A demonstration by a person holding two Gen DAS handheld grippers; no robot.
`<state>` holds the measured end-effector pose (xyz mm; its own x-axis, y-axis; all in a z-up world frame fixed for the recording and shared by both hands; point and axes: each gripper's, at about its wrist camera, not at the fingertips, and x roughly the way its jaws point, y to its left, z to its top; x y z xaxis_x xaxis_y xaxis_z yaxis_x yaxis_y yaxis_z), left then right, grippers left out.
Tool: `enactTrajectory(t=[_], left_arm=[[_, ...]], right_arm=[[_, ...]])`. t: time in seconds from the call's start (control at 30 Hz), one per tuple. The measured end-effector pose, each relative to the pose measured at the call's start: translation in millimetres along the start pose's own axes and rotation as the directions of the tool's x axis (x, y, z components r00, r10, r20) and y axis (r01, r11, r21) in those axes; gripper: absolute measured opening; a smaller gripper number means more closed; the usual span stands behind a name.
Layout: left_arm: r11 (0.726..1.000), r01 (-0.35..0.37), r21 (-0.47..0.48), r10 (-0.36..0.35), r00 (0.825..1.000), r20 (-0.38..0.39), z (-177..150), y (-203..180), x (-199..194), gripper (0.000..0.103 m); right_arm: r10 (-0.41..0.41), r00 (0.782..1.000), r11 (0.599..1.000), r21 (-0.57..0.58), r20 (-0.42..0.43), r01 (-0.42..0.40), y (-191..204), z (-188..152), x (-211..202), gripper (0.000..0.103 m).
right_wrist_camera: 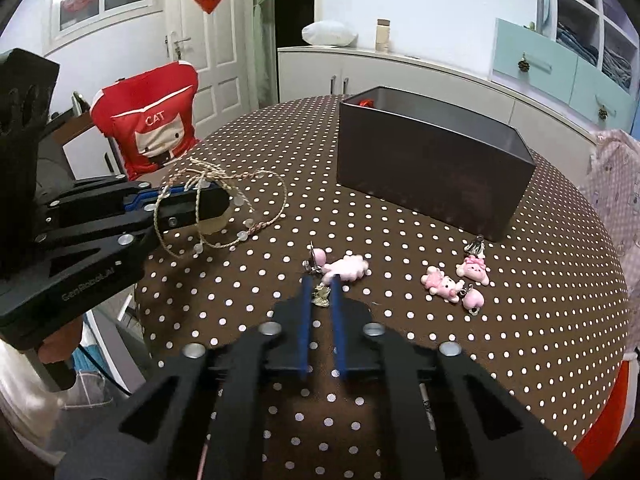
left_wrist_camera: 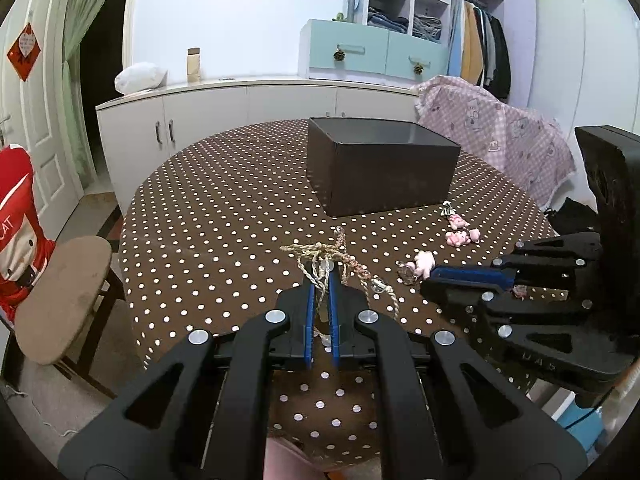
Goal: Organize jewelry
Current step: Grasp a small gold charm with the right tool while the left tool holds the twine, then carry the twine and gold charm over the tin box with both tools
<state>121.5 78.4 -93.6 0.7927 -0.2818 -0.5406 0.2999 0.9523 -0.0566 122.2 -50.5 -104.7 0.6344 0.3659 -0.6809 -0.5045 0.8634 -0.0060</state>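
Your left tool (left_wrist_camera: pixel 321 276) is pinched on a tangle of beaded cord bracelets (left_wrist_camera: pixel 340 262), which hangs from its blue pads above the desk (left_wrist_camera: pixel 224 216); in the right wrist view the cord loops (right_wrist_camera: pixel 224 208) drape around that tool's tip, so the bundle has no single long axis. Your right tool (right_wrist_camera: pixel 321 286) is pressed together on the small metal clasp (right_wrist_camera: pixel 320 295) of a pink animal charm (right_wrist_camera: pixel 348 268). The charm lies on the desk with its long axis running across the right wrist view, its body extending right from the fingertips. Three more pink charms (right_wrist_camera: pixel 456 282) lie grouped to the right, near the front corner of the open dark box (right_wrist_camera: pixel 432 168), which stands toward the far side of the desk. The desk is round and covered in a brown cloth with white dots. Behind it runs a white cabinet (left_wrist_camera: pixel 248 108); a chair with a red cover (right_wrist_camera: pixel 152 120) stands at the left and a pink checked cloth (left_wrist_camera: pixel 496 136) at the right.
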Motion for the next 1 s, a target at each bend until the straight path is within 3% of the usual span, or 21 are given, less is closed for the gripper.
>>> enactTrajectory(t=[0.4, 0.8, 1.0], left_arm=[[0.999, 0.024, 0.021, -0.025, 0.999, 0.034, 10, -12, -1, 0.006], [0.998, 0.043, 0.053, -0.05, 0.989, 0.141, 57, -27, -5, 0.006], [0.997, 0.065, 0.045, -0.071, 0.987, 0.146, 81, -29, 11, 0.006]], right_arm=[[0.025, 0.999, 0.998, 0.057, 0.034, -0.027, -16, 5, -16, 0.007], [-0.046, 0.99, 0.996, 0.084, 0.134, 0.035, -49, 37, -43, 0.007], [-0.057, 0.984, 0.995, 0.091, 0.169, 0.042, -64, 53, -45, 0.007]])
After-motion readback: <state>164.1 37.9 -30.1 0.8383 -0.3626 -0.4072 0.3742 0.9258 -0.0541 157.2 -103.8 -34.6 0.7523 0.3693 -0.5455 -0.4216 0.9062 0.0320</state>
